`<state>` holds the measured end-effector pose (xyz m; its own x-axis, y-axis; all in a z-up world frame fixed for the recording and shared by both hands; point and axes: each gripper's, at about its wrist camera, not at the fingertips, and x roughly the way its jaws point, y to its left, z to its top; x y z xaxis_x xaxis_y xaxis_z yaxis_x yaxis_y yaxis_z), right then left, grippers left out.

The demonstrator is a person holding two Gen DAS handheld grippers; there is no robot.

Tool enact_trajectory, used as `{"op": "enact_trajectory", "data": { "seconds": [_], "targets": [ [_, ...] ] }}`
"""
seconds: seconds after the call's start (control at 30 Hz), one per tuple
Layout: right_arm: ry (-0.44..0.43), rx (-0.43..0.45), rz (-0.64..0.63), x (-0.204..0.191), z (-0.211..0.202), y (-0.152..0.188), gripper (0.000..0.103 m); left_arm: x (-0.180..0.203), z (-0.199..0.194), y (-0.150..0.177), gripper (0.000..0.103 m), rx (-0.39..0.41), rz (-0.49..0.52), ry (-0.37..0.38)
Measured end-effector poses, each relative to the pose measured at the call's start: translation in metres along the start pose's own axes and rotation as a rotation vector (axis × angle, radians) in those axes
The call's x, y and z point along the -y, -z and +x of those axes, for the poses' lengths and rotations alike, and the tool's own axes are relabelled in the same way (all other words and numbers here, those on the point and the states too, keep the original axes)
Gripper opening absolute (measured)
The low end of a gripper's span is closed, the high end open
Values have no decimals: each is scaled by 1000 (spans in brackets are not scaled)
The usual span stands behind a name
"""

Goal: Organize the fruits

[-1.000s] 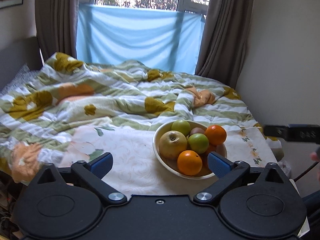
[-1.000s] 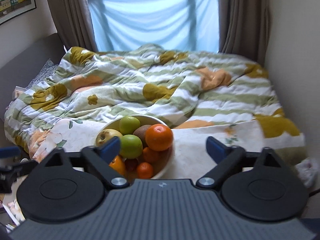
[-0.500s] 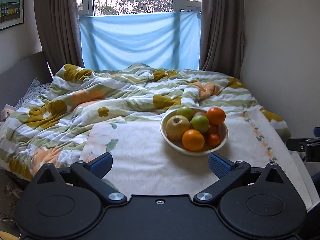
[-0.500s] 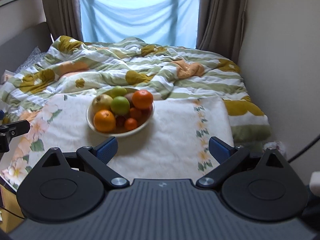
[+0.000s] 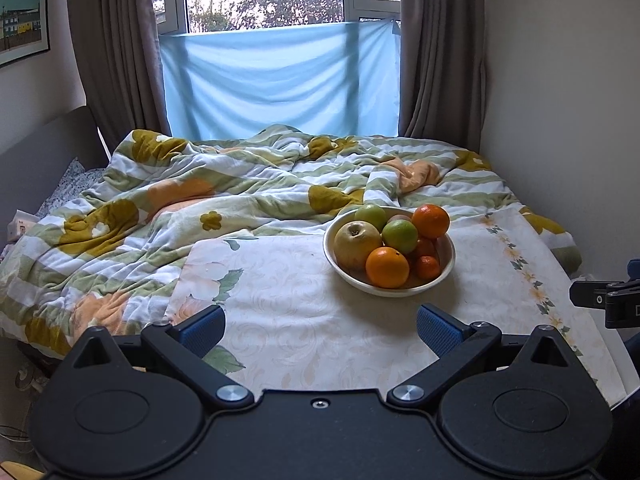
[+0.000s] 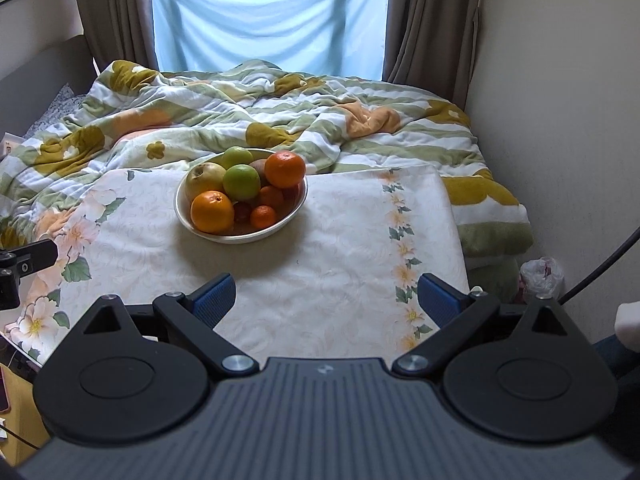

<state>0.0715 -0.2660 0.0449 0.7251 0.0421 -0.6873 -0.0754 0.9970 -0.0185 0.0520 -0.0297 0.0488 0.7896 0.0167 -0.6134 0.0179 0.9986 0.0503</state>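
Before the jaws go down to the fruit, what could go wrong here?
1. The round oranges and green apples are heaped above the rim of the white ceramic bowl; pulling out the large orange at the front may let the orange on top roll out.
2. The bowl stands on a soft flowered cloth over bedding, so pressing down might tip it.

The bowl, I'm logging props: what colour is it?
The bowl is plain cream-white with no pattern, clearest in the right wrist view.
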Motion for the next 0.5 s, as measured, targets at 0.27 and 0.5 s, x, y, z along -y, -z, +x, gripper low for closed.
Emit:
{"op": "enact_trajectory", "data": {
  "seconds": [0.27, 0.5],
  "targets": [
    [-2, 1, 0, -2, -2, 0, 103, -1, -2, 0, 103, 3, -1, 5],
    [0, -5, 2, -8, -5, 2, 103, -5, -4, 0, 103, 2, -10, 9]
  ]
}}
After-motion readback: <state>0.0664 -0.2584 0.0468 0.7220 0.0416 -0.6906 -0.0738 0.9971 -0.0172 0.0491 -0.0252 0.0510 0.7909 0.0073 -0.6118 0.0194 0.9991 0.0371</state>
